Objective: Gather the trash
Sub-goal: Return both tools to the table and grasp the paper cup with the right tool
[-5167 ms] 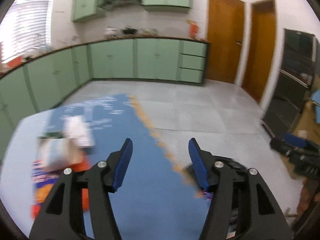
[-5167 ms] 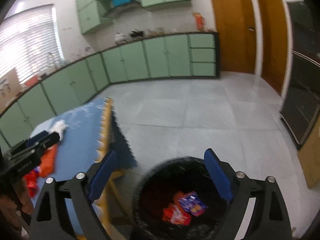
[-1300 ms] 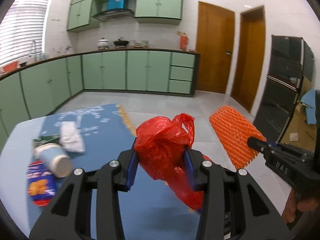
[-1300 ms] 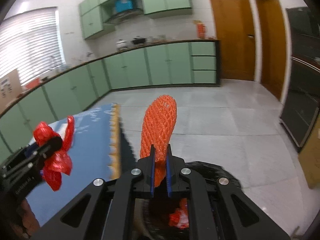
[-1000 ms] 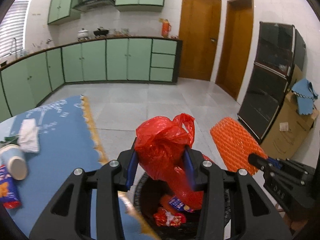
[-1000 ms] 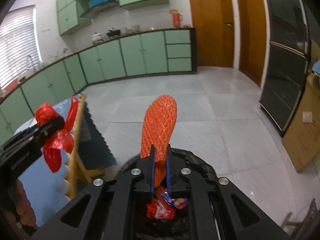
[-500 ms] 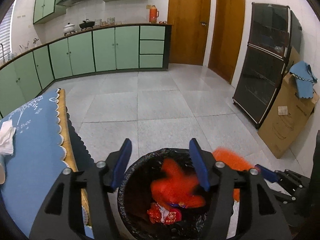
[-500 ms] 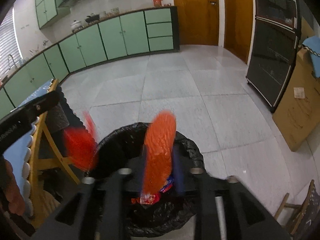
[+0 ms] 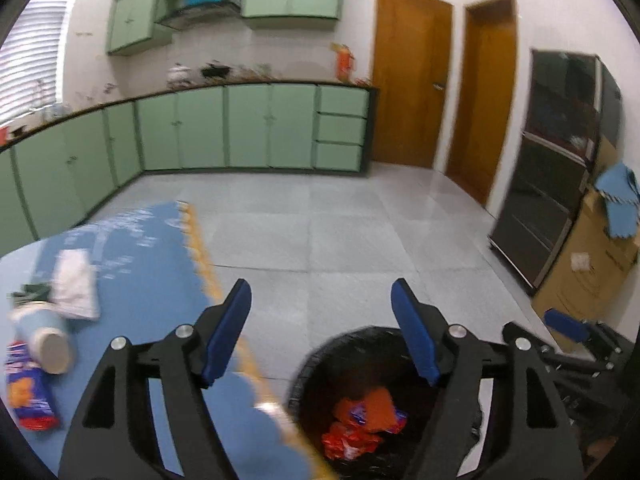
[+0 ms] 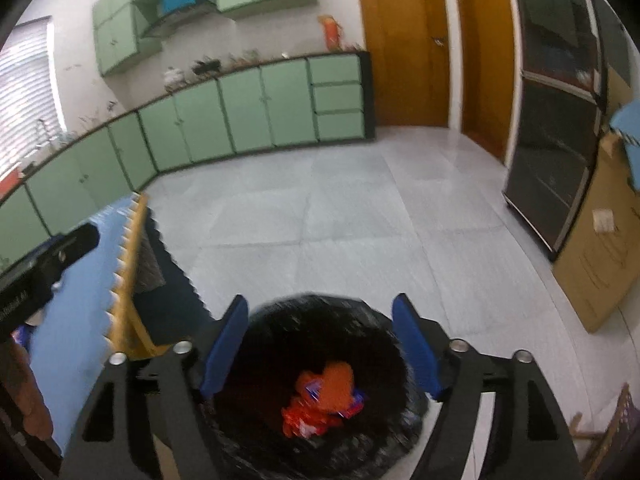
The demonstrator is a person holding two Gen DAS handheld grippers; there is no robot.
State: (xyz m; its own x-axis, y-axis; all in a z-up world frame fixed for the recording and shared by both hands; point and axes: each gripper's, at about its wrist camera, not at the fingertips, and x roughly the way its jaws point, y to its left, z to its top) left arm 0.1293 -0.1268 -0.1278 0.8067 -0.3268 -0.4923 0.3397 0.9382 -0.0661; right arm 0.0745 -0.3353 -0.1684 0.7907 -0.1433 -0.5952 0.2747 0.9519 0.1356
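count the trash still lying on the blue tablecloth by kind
light blue paper cup on its side: 1
white crumpled tissue: 1
red and blue snack packet: 1
dark green wrapper, blurred: 1
total: 4

Glossy tiled floor [image 9: 320, 220], wooden doors [image 9: 412, 80], crinkly black plastic bin liner [image 10: 280, 340], blue cloth tablecloth [image 9: 140, 272].

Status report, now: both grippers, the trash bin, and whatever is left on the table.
Left gripper and right gripper open, jaws just opened, nothing between. Orange and red trash in the black trash bin. On the table: paper cup, snack packet, tissue.
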